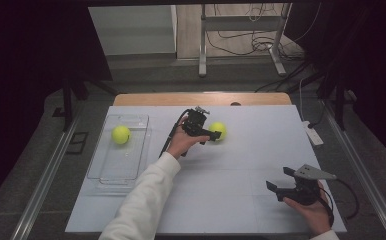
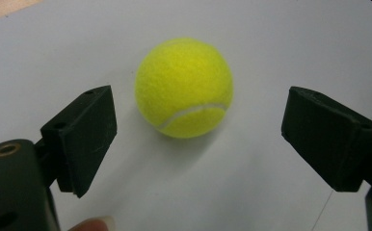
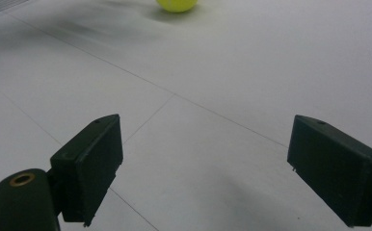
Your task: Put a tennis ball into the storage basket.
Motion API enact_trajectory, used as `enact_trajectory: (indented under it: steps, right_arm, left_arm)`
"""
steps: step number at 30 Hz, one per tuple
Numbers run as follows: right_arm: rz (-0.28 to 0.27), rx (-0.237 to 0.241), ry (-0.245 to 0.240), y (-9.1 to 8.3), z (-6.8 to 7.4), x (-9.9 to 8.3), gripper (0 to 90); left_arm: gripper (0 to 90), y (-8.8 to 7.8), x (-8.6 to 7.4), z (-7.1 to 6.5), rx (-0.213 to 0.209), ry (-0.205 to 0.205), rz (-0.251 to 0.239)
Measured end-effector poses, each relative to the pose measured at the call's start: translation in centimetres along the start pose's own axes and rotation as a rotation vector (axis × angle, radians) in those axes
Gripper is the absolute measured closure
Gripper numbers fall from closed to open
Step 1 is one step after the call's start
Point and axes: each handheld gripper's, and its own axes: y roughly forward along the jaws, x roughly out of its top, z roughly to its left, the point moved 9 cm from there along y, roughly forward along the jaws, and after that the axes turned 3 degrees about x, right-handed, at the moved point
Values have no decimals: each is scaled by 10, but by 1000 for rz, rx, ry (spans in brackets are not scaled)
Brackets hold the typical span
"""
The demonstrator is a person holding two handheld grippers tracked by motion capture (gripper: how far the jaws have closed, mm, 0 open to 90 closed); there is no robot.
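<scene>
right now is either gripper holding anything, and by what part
Nothing is held. The left gripper is open, its fingers on either side of the tennis ball on the table but clear of it. The right gripper is open over bare table.

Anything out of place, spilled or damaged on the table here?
Nothing stands out. One ball sits in the clear tray; the other ball rests intact on the table between the open left gripper's pads, untouched. The right gripper is open, apart.
</scene>
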Motion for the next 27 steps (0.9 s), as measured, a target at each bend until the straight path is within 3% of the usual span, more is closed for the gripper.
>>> enact_trajectory:
  steps: [27]
  right_arm:
    - [-1,3,2,0,1,-1,126]
  left_arm:
    - [132,27,8,-4,4,0,28]
